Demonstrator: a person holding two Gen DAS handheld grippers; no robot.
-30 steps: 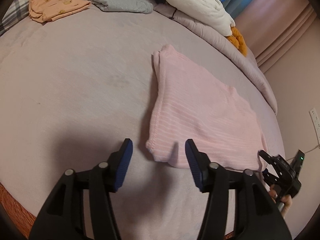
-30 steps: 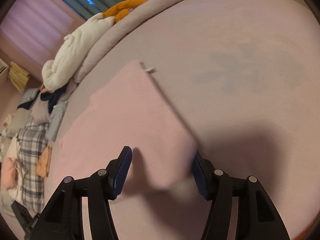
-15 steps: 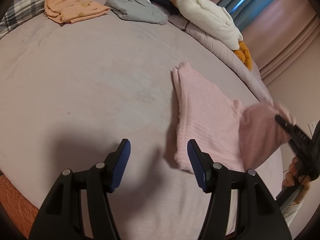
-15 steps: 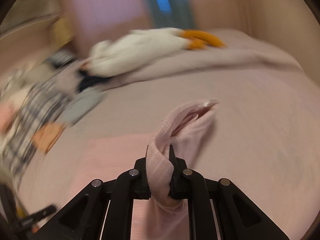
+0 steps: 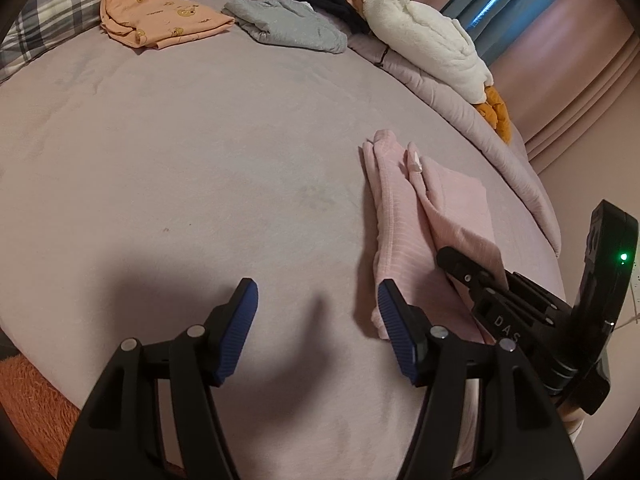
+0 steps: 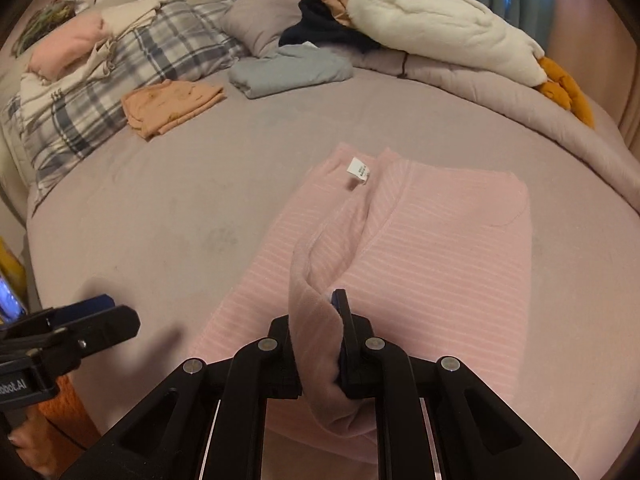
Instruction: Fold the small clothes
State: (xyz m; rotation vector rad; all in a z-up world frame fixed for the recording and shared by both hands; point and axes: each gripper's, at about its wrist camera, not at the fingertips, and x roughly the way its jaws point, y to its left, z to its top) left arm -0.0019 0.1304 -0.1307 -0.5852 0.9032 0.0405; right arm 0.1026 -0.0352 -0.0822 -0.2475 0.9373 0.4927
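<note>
While the right gripper [image 6: 320, 344] has its jaws clamped together on a fold of the pink garment [image 6: 440, 248], the left gripper [image 5: 318, 320] hangs with its jaws wide apart over the bare bed [image 5: 180, 168], holding nothing; the garment's near left corner lies just beside the left gripper's right finger, so the cloth sits to the right of those open jaws and not between them.

From the right wrist view the garment stretches from the jaws away toward the far side of the bed; its long axis runs near to far, and the pinched edge rises as a ridge along the middle, ending at a white label [image 6: 358, 170] by the far hem; the right gripper is plainly the nearer one, being already on the cloth. My judgement is that the coming move turns on carrying this held edge across the garment's width and laying it flat.

The left wrist view shows what the other cannot: the upper layer lying over the lower one, with a strip of the lower layer bare on the left; the right wrist view alone shows the grip itself.

Farther off lie a peach garment [image 5: 160, 20] and a grey garment [image 5: 288, 28], both folded; beyond them a white plush toy [image 6: 452, 36] rests on the rolled quilt.
</note>
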